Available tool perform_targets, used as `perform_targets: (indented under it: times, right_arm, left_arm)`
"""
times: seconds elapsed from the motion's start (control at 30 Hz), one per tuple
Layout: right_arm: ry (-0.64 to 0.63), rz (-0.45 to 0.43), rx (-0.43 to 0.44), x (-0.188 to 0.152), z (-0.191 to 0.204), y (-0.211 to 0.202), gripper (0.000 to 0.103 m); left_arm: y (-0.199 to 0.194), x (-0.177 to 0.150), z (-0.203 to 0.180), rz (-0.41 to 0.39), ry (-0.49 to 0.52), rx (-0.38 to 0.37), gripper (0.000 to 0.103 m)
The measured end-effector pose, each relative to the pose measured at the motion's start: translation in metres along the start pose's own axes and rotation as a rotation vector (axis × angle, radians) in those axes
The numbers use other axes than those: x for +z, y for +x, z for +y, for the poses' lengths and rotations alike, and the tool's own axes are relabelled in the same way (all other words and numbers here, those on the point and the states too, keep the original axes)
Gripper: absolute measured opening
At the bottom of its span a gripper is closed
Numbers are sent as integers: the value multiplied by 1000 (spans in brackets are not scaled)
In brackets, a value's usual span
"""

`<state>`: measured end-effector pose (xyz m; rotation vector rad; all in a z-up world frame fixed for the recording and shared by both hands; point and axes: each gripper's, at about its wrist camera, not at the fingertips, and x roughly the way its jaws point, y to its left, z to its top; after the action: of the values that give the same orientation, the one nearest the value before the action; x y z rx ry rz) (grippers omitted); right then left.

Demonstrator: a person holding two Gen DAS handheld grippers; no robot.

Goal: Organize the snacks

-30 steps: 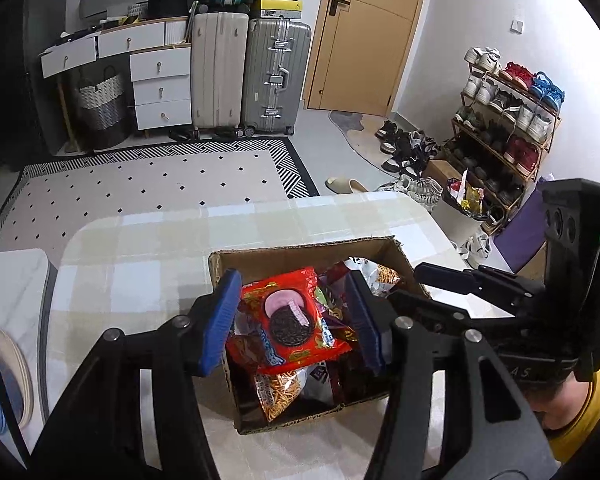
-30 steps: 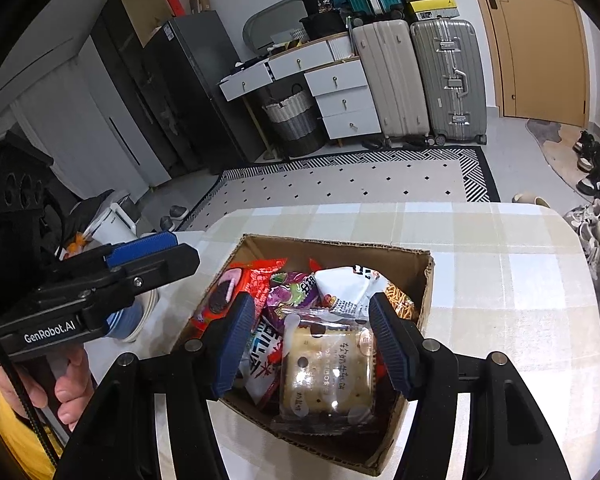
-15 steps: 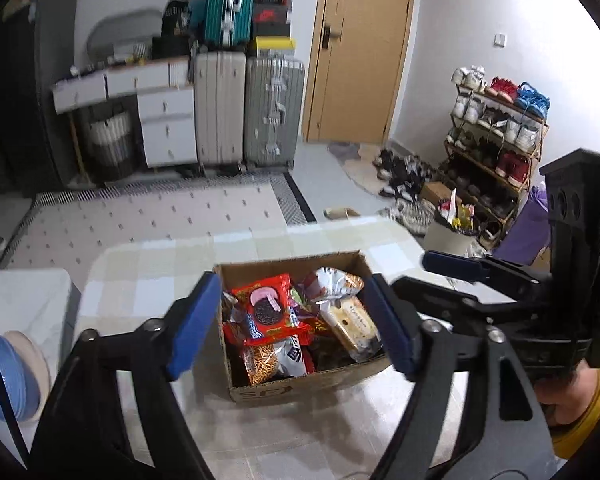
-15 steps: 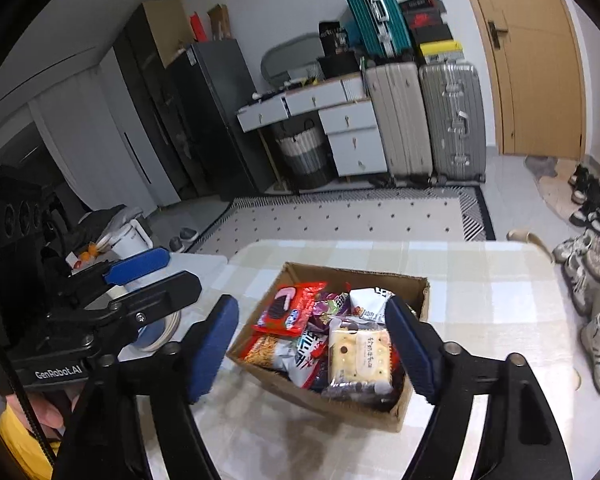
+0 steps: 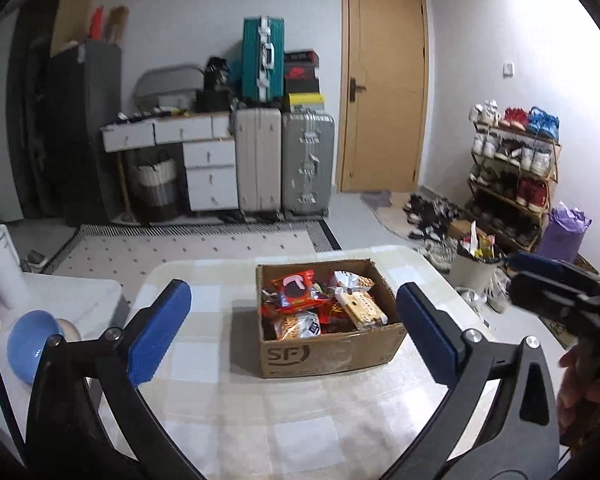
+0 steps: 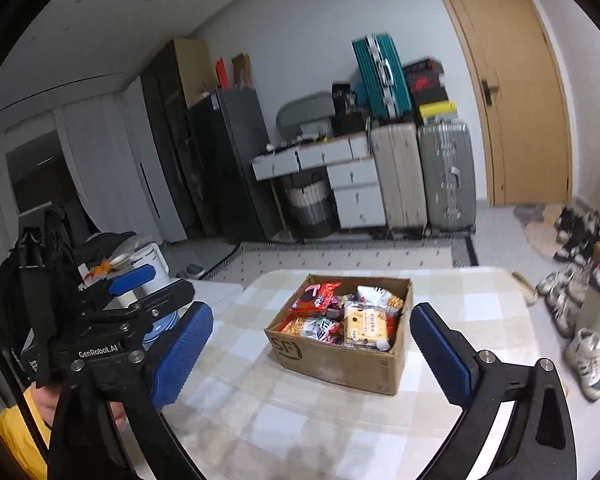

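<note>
Snacks [image 5: 320, 308] now lie in the cardboard box [image 5: 328, 354], and both grippers have backed away from it since a second ago.

Left gripper [image 5: 296, 338] and right gripper [image 6: 312, 354] are opening, nothing between the jaws; packing looks finished. Box sits mid checked table [image 5: 284, 432], well away from its edges, with free cloth all around.

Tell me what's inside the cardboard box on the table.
The cardboard box holds snack packets piled to the rim: a red cookie pack, a pale cracker pack, a noodle-snack bag and a white bag. Anything underneath them is hidden.
</note>
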<state>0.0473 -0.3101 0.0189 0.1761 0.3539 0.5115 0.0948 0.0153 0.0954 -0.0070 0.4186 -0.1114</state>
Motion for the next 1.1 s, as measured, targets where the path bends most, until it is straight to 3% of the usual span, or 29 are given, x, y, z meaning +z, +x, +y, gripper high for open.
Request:
perform_targets:
  times: [0.2, 0.37, 0.57, 0.77, 0.87, 1.1]
  right_arm:
    - [-101, -118, -58, -44, 15, -41, 102]
    - [-103, -166, -106, -95, 18, -45, 102]
    - [-184, -203, -209, -127, 13, -32, 102]
    - [-169, -218, -246, -146, -3, -15, 102]
    - [-162, -197, -265, -155, -10, -7, 102]
    - [-100, -169, -282, -166, -28, -1, 102]
  left_arm:
    - [-57, -45, 9, -87, -25, 33, 102]
    - [-74, -91, 27, -98, -102, 41, 102]
    - [-53, -146, 35, -71, -71, 92, 102]
    - [-14, -184, 33, -55, -69, 144, 102]
    - [10, -187, 30, -53, -55, 161, 103]
    - [25, -196, 19, -95, 7, 154, 103]
